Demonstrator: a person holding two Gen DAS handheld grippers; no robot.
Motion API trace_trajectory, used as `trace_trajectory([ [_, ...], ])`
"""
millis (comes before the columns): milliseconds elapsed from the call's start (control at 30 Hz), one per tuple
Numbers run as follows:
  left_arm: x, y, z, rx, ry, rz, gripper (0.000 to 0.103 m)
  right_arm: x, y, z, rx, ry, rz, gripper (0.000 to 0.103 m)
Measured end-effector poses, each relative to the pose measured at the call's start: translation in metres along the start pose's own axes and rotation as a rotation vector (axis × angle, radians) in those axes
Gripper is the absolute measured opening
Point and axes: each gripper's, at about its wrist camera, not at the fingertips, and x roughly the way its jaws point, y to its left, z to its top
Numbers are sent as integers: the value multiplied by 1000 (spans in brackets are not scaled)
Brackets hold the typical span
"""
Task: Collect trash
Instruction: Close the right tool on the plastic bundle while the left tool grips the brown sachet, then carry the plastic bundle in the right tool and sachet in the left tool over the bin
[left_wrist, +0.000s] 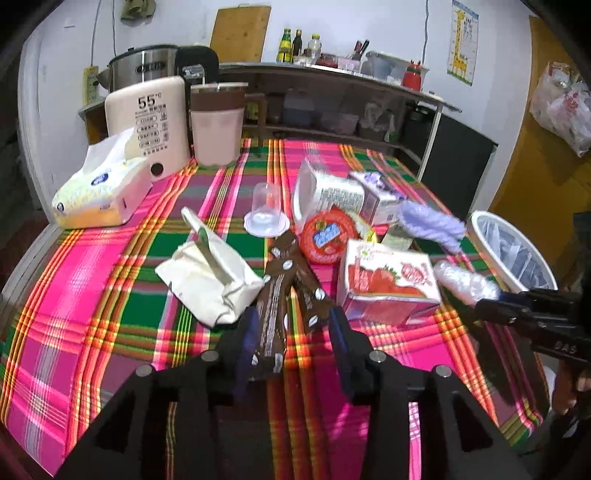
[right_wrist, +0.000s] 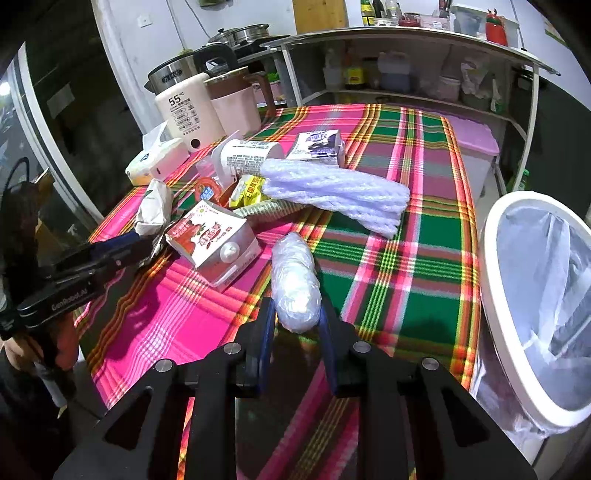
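Note:
A pile of trash lies on the plaid tablecloth (left_wrist: 92, 295). My left gripper (left_wrist: 291, 325) stands around a brown snack wrapper (left_wrist: 275, 295), jaws apart, the wrapper against the left finger. My right gripper (right_wrist: 295, 314) is shut on a clear crumpled plastic wrap roll (right_wrist: 295, 284), which also shows in the left wrist view (left_wrist: 465, 278). Nearby lie a strawberry milk carton (left_wrist: 388, 280) (right_wrist: 214, 240), a crumpled white paper bag (left_wrist: 210, 273), a red round lid (left_wrist: 328, 232) and a purple foam net (right_wrist: 332, 188). A white lined trash bin (right_wrist: 535, 288) stands at the table's right edge.
A tissue pack (left_wrist: 99, 192), a white 55° appliance (left_wrist: 155, 122), a pink jug (left_wrist: 218, 122) and a steel kettle (left_wrist: 144, 66) stand at the far left. A clear plastic cup (left_wrist: 266, 206), a white tub (left_wrist: 328, 192) and a purple carton (right_wrist: 317, 146) lie mid-table. Shelves stand behind.

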Motion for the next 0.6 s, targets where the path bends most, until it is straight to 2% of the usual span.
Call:
trace_trajectory([
  [200,13,6,-4,-35,55,28,39,-7,-2,-4,8,-6,-6,25],
  [233,14,8,-5,-43,60,30,37,-9,-3,-5,11,-6,-8,25],
  [300,15,10,-6,-52,66,33,25,-10,-4,-6,13,-7,-8,25],
  [600,-2,5,-15,-62,42,26,24,-18,-3,-10,15,-23,-6,25],
])
